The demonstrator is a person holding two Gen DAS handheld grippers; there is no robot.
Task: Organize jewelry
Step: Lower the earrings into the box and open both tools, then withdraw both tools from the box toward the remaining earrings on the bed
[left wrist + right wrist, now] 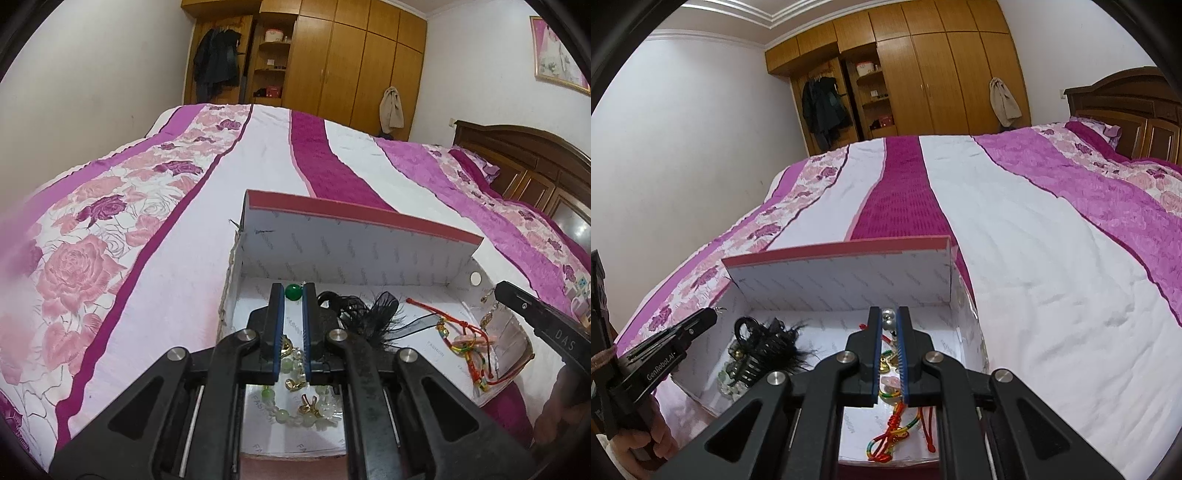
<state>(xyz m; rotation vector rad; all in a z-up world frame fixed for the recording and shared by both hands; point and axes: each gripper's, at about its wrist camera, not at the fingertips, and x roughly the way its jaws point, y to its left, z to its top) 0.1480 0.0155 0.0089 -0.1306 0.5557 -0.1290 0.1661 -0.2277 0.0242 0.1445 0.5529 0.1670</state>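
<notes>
An open white box with a pink-edged lid [354, 236] sits on the bed; it also shows in the right wrist view [842, 280]. My left gripper [294, 293] is shut on an earring with a green bead [293, 292] over the box's left part. Below it lies a pale green bead bracelet [295, 410]. My right gripper [889, 319] is shut on an earring with a silver bead [888, 318] over the box's right part. A red braided cord bracelet [897, 432] lies under it. A black feathered hair clip [764, 350] lies in the box's middle.
The box rests on a bed with a pink, white and purple quilt [1034, 240]. A dark wooden headboard [1126, 107] is at the right. A wooden wardrobe [923, 74] stands at the far wall. The other gripper's body [665, 354] shows at the left.
</notes>
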